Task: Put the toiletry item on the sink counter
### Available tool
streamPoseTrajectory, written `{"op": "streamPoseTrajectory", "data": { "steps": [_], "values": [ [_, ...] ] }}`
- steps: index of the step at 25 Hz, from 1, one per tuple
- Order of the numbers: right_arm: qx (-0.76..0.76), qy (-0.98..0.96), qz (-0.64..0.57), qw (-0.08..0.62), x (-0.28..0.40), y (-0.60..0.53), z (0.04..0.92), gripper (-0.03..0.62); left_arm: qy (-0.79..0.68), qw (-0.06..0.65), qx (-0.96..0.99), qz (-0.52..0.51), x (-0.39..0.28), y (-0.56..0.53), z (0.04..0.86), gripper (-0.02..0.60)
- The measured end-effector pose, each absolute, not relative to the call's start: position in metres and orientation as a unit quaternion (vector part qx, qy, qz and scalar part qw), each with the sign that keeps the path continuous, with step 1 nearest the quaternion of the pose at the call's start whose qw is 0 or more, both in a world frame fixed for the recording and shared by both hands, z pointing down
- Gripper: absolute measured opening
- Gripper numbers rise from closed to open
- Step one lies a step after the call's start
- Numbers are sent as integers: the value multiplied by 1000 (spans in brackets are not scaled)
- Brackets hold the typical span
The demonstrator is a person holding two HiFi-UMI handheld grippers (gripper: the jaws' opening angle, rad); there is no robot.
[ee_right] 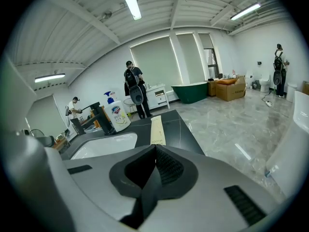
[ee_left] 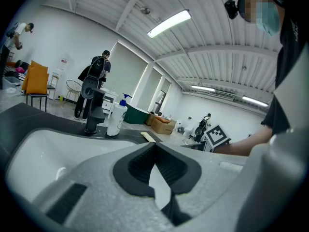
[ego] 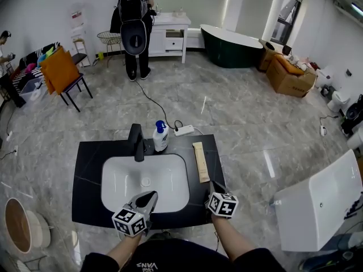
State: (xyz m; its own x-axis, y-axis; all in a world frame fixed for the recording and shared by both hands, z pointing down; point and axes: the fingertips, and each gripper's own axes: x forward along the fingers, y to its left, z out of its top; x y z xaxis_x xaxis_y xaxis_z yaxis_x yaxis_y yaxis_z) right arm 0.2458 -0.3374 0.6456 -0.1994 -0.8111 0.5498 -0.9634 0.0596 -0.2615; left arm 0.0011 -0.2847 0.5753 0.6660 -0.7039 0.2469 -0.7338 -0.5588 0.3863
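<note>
Marble floor (ego: pixel 255 123) surrounds your black worktop (ego: pixel 91 152), toiletry box (ego: pixel 200 162) lying beside the sink (ego: pixel 119 180). Your left tool (ego: pixel 150 196) and right tool (ego: pixel 212 185) are closed, empty.

The long box (ee_right: pixel 157 129) is showing "TOOTH" at its near end. The bottle (ee_right: pixel 117 115) is carrying digits that look like "99.9"; the rest is too small. The shirt (ego: pixel 150 263) is showing upside-down lettering, seemingly "VANS".
</note>
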Motion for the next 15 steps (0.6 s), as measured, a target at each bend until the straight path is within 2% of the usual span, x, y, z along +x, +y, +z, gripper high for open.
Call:
{"op": "streamPoseTrajectory", "data": {
  "steps": [9,15],
  "values": [
    [596,-749,279,70,252,-291,608,2,-392,226,891,33,35,-249,568,9],
    [582,-765,270,56,258,-256,587,2,-385,224,895,33,52,-221,563,9]
  ]
}}
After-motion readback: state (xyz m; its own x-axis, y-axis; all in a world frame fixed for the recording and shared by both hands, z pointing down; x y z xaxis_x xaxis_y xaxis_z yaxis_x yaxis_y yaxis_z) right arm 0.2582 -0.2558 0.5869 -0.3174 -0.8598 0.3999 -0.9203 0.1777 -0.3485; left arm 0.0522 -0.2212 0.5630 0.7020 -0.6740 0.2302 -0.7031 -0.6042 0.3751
